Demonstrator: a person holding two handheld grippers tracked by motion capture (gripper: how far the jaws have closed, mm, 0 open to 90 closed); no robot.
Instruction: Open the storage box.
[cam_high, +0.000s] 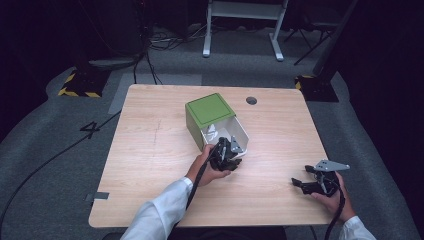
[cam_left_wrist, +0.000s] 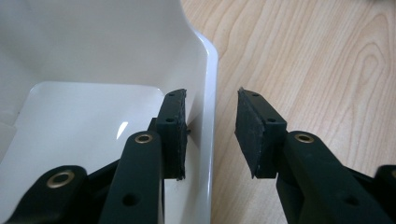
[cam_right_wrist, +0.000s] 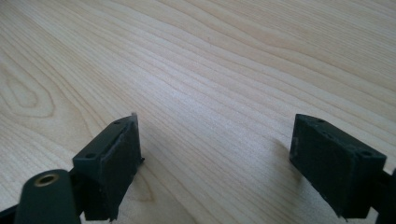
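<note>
A green box (cam_high: 210, 111) stands on the wooden table (cam_high: 150, 150), and its white drawer (cam_high: 239, 132) is pulled out toward me. My left gripper (cam_high: 227, 151) is at the drawer's front corner. In the left gripper view this gripper (cam_left_wrist: 209, 95) is open, and its jaws straddle the drawer's side wall (cam_left_wrist: 208, 70): one pad (cam_left_wrist: 173, 130) is inside the drawer, the other pad (cam_left_wrist: 254, 130) outside over the wood. My right gripper (cam_high: 296, 182) rests low near the table's right front, open (cam_right_wrist: 215, 128), with bare wood between its jaws.
A round cable hole (cam_high: 251, 100) sits in the table behind the box. On the floor beyond are a white desk frame (cam_high: 242, 25), loose cables (cam_high: 150, 55) and two black-and-yellow striped bases (cam_high: 80, 85).
</note>
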